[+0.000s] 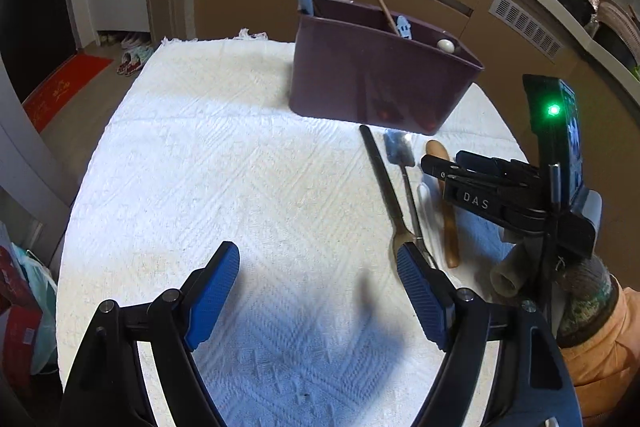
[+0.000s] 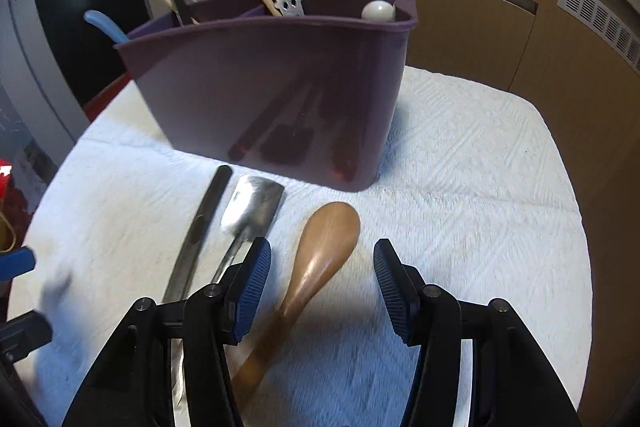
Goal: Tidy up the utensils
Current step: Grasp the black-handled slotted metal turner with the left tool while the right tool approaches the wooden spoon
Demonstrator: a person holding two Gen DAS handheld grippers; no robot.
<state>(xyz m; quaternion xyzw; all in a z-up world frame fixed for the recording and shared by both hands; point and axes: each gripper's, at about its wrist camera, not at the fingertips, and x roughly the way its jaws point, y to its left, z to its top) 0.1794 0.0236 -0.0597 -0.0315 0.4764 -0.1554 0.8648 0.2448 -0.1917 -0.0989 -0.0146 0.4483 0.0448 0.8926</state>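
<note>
wooden spoon between right hand-held gripper fingers, untouched

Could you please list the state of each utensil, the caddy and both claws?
Purple caddy: upright, partly filled.
Wooden spoon: lying flat between the right claw's fingers, ungripped.
Metal spatula: lying flat.
Fork: lying flat.
Left claw: open, empty.
Right claw: open.

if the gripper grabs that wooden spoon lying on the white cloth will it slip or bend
The wooden spoon looks solid, so it probably stays stiff. Its surface shines as if polished, so it could slip between the right gripper fingers. The rounded handle may roll a little, though the textured cloth should damp that.
</note>
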